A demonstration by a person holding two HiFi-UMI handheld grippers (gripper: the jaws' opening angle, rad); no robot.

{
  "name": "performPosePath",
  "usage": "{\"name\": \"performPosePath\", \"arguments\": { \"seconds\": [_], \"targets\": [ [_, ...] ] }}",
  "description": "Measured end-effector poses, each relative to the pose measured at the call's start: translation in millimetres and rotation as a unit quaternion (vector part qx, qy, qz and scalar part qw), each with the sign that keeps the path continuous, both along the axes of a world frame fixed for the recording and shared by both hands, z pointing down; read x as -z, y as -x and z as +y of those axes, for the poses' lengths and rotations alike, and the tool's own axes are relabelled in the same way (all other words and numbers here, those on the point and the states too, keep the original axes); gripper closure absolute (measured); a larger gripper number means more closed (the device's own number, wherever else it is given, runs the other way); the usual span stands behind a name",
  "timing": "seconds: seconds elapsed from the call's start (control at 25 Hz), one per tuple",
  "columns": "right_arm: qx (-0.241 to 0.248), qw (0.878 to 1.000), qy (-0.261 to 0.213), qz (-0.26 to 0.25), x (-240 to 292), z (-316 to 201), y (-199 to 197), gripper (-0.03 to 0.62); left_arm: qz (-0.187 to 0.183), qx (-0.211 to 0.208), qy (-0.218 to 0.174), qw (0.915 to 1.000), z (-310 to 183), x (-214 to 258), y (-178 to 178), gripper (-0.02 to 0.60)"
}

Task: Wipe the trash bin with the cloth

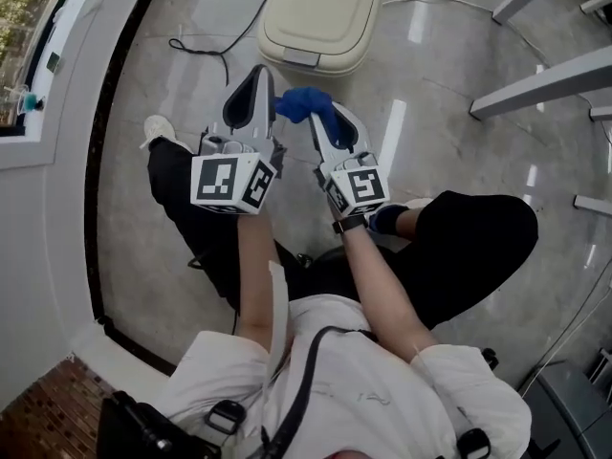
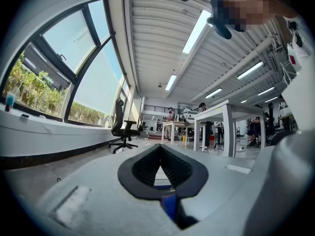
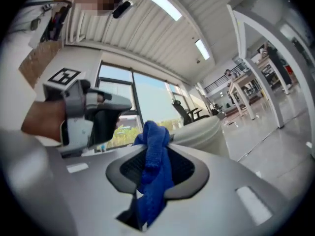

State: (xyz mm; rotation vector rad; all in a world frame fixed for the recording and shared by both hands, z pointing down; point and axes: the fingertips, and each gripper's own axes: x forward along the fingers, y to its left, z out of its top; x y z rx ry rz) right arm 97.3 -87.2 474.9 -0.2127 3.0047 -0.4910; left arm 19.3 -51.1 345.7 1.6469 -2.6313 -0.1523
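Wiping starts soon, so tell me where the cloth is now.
The blue cloth is pinched between the fingers of the right gripper, at the centre of the head view, held just short of the cream trash bin on the floor ahead.

The trash bin [image 1: 320, 17] stands just ahead of the left gripper [image 1: 258, 73] and right gripper [image 1: 321, 115], with only a narrow strip of floor between. The cloth [image 1: 302, 102] bunched in the right one's jaws fills most of the gap between the two. Left of the bin a black cable [image 1: 222, 51] trails over the floor and a dark curb [image 1: 100, 161] closes that side, while to the right the way lies open as far as the white table legs [image 1: 540, 89], well apart from the bin.
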Motion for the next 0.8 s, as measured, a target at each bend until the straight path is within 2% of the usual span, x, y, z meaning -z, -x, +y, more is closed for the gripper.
{"name": "performPosePath", "arguments": {
  "seconds": [0.08, 0.16, 0.24, 0.32, 0.4, 0.56, 0.72, 0.8],
  "targets": [
    [-0.045, 0.998, 0.025, -0.048, 25.3, -22.6, -2.7, 0.502, -0.001, -0.007, -0.002, 1.0, 1.6, 4.0, -5.3, 0.581],
    [-0.076, 0.994, 0.04, -0.066, 34.0, -42.6, -0.4, 0.502, -0.002, -0.015, 0.002, 0.9999, 1.9, 4.0, -10.1, 0.581],
    [-0.097, 0.993, 0.052, -0.04, 16.8, -58.5, 4.1, 0.502, -0.001, -0.025, 0.007, 0.9997, -1.0, 1.4, -15.2, 0.581],
    [-0.12, 0.99, 0.069, 0.011, -22.0, -69.3, 3.9, 0.496, 0.002, -0.032, 0.012, 0.9994, -4.6, -3.0, -19.8, 0.581],
    [-0.139, 0.982, 0.112, 0.06, -71.7, -74.0, 0.3, 0.496, 0.005, -0.037, 0.017, 0.9992, -7.8, -8.1, -22.7, 0.581],
    [-0.16, 0.946, 0.242, 0.143, -181.8, -80.6, -1.0, 0.497, 0.016, -0.043, 0.033, 0.9984, -13.3, -18.0, -24.9, 0.581],
    [-0.189, 0.903, 0.328, 0.206, -268.9, -91.9, -6.1, 0.496, 0.019, -0.051, 0.051, 0.9972, -20.0, -31.5, -24.1, 0.581],
    [-0.195, 0.888, 0.354, 0.217, -296.7, -95.3, -3.7, 0.496, 0.022, -0.051, 0.064, 0.9964, -21.9, -40.4, -22.5, 0.581]
  ]
}}
